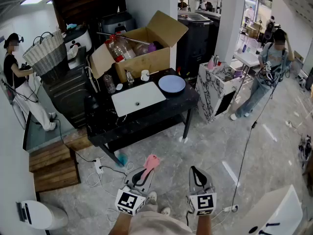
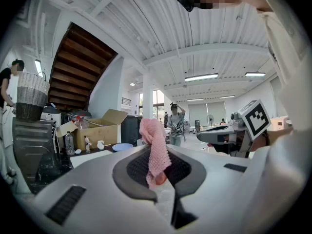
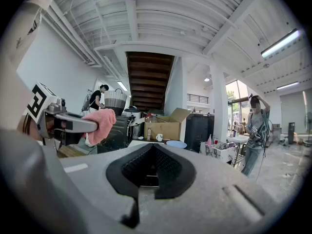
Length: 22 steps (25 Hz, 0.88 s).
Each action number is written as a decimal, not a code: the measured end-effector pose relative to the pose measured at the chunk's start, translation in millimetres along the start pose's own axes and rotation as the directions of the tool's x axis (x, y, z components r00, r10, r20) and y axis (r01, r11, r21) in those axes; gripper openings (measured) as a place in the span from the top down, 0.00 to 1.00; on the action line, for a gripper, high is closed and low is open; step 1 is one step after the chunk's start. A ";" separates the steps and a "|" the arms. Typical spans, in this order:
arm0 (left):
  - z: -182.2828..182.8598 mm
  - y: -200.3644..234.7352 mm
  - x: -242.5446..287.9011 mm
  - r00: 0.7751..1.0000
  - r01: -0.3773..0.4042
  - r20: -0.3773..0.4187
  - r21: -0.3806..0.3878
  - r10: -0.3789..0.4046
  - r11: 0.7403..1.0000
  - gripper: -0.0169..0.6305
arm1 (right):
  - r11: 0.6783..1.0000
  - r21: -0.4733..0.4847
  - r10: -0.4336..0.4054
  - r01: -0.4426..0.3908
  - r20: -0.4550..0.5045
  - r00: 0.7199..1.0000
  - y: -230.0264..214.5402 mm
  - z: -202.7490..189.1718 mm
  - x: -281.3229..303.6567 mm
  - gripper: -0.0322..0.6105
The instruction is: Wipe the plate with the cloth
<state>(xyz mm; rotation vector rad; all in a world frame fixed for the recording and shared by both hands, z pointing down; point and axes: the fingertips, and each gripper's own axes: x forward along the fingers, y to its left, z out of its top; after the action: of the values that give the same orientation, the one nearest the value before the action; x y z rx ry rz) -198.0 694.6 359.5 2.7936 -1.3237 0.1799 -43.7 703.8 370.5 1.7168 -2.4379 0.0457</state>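
Note:
A pale blue plate [image 1: 171, 83] lies on the right end of a black table [image 1: 151, 112], small in the left gripper view too [image 2: 122, 146] and in the right gripper view [image 3: 176, 144]. My left gripper [image 1: 143, 173] is shut on a pink cloth [image 1: 150, 163], which sticks up out of its jaws [image 2: 155, 150] and shows at the left of the right gripper view [image 3: 101, 125]. My right gripper [image 1: 197, 173] is shut with nothing in it. Both grippers hang over the floor, well short of the table.
On the table are a white sink board [image 1: 138, 98], an open cardboard box [image 1: 143, 50] with bottles, a small bottle and a cup. A marble stand [image 1: 218, 88] is to the right. Cables and a power strip [image 1: 98, 166] lie on the floor. People stand at left and right.

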 end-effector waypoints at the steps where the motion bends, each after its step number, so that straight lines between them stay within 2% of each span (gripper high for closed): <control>1: 0.3 -1.3 0.5 1.000 -0.005 0.005 -0.001 0.005 1.000 0.93 | 1.000 0.000 -0.002 0.002 -0.001 1.000 -1.5 -1.7 -0.5 0.94; 6: 0.8 -2.6 4.1 0.999 -0.033 0.018 0.008 0.033 0.999 0.93 | 1.000 0.018 -0.004 0.004 0.029 1.000 -4.1 -2.4 2.5 0.94; 11: -5.6 5.8 15.3 0.998 -0.058 0.024 0.022 0.057 0.998 0.93 | 1.000 -0.011 0.012 -0.011 0.030 0.999 -1.4 -7.3 18.7 0.94; 22: -11.1 48.7 71.5 1.000 -0.023 0.008 0.002 0.023 1.000 0.93 | 1.000 -0.001 -0.014 0.014 -0.014 1.000 -26.8 -11.8 83.8 0.94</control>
<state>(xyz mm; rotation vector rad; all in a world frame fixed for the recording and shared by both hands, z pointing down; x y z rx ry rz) -191.8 609.8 379.0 2.7850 -1.3592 0.1711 -44.8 617.8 392.7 1.7268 -2.4160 0.0553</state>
